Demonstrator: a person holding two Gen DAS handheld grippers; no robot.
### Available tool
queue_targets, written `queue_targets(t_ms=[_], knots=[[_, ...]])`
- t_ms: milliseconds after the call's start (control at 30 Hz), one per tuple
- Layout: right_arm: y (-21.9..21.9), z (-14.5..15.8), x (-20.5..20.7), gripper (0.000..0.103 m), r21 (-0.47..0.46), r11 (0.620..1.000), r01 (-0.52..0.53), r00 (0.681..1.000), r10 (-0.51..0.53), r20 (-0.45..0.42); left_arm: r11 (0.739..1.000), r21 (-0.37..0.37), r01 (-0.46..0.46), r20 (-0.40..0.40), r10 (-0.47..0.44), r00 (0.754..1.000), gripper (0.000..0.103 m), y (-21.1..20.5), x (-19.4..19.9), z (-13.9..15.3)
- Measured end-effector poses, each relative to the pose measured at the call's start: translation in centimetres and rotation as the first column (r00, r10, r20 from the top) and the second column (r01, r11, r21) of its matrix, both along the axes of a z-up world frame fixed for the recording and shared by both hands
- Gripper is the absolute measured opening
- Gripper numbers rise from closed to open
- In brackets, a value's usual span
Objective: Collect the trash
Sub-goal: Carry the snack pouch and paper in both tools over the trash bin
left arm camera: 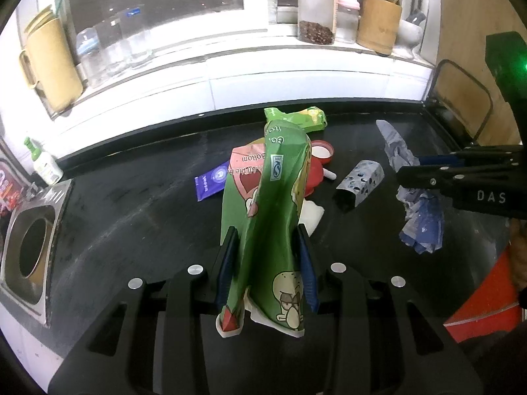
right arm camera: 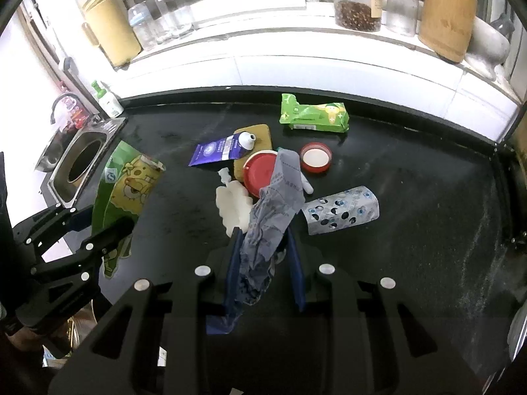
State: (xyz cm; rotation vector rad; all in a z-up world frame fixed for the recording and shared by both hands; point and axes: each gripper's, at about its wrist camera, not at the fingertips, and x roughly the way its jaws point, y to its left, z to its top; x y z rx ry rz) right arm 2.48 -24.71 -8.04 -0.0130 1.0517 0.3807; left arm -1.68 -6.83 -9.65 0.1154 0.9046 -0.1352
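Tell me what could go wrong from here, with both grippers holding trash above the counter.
1. The crumpled blue-grey wrapper hangs loose from the right gripper; its tail could snag the red lid below.
2. The tall green snack bag in the left gripper is pinched near its bottom, so it may flop or slip.
3. The round bin opening looks narrow; a wide bag could catch on its metal rim.

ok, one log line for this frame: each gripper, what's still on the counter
left gripper: shut on green snack bag | right gripper: shut on crumpled blue-grey wrapper | counter: more trash left
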Motion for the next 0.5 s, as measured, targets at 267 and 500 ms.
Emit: queue_targets(t_ms=[267,500], knots=[[4.4,1.3,-0.6,0.028,-0.008,0.993,-0.119,0.993,0.119,0.023,0.993,-0.016,-0.117,0.031,0.118,0.993,0.035,3.6,-2.7,1.2],[15.9,1.8,-2.9,0.028,-0.004,0.919,-0.395,0.918,0.395,0.031,0.922,-0.016,-0.386,0.038,0.386,0.922,0.035,12.4,-9.5,1.3]])
